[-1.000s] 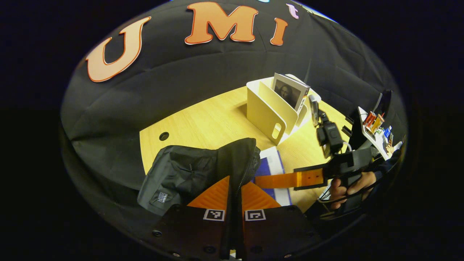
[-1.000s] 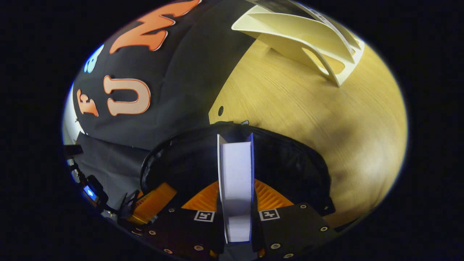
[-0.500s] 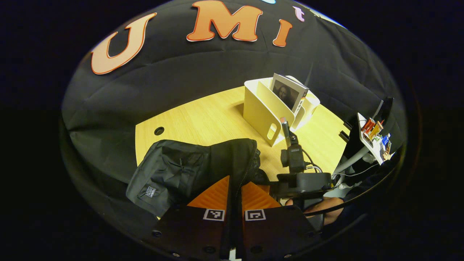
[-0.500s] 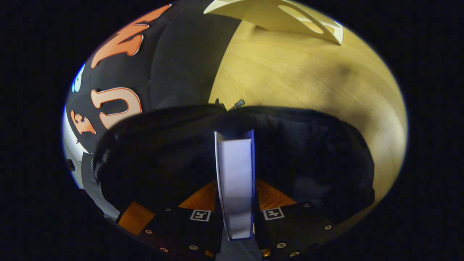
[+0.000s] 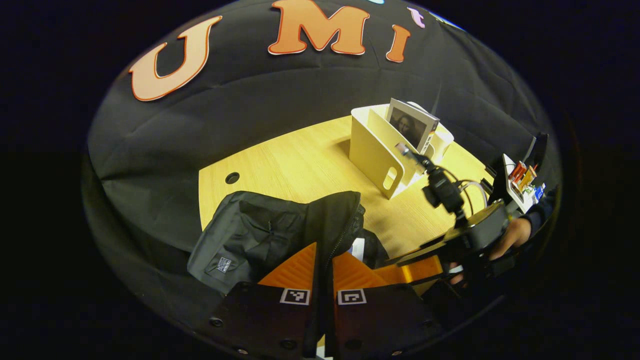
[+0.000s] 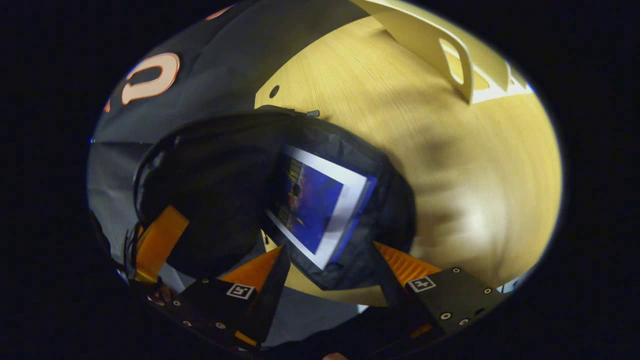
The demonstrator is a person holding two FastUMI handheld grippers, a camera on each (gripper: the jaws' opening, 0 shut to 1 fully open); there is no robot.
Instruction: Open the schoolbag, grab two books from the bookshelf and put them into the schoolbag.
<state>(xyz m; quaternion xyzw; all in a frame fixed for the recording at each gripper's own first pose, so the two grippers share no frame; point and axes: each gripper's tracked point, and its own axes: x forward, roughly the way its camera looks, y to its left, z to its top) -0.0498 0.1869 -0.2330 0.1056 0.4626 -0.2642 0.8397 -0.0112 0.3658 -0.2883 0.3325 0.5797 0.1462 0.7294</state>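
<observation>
My right gripper [image 6: 327,272] had just sprung wide and dropped the blue book [image 6: 320,205] into the schoolbag [image 6: 220,165] ahead, my left gripper [image 5: 324,260] still pinching its flap, so one book remained.

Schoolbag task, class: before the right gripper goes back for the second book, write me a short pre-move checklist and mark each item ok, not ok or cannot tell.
1. First book lies inside the schoolbag: ok.
2. Right gripper is open and free of the book: ok.
3. Left gripper is shut on the schoolbag's flap, holding the mouth open: ok.
4. A second book stands in the bookshelf, ready to take: ok.
5. The table between bag and bookshelf is free of obstacles: ok.
6. The bag has room beside the first book: cannot tell, the inside is dark.
</observation>
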